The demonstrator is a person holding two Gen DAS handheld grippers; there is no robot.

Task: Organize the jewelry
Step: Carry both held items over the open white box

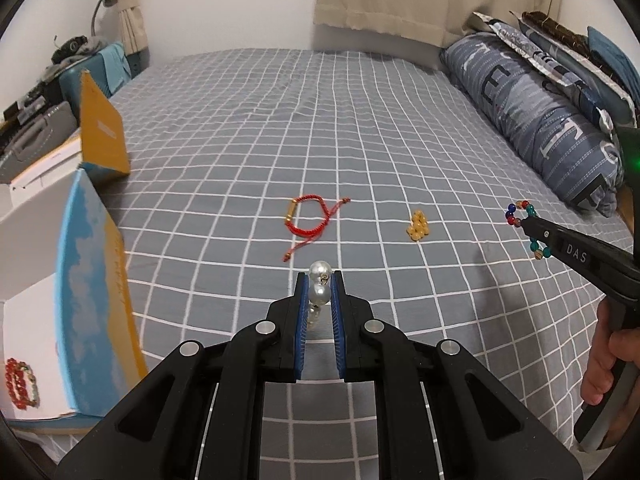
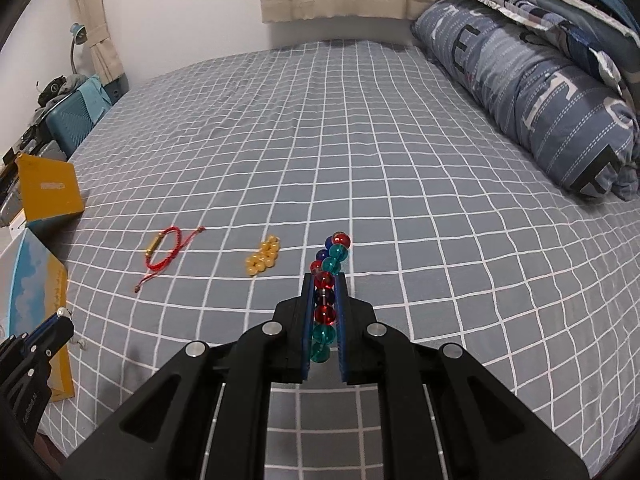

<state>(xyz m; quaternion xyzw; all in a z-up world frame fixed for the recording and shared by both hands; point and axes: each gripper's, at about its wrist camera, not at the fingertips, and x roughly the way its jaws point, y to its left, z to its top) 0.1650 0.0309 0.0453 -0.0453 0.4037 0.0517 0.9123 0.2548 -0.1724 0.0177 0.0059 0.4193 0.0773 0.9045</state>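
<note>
Two bracelets were held above a grey checked bedspread (image 1: 360, 128). The left gripper (image 1: 320, 284) was clamped on a pearl bracelet (image 1: 320, 280), its beads pinched between the blue pads. The right gripper (image 2: 325, 282) was closed around a bracelet of red, blue and teal beads (image 2: 332, 264), which stuck out past the fingertips. On the bedspread ahead lay a red cord bracelet (image 1: 310, 220) and, well apart to its right, an amber bead bracelet (image 1: 418, 226). An open box (image 1: 80, 280) stood at the left, a red bead bracelet (image 1: 18, 382) inside.
</note>
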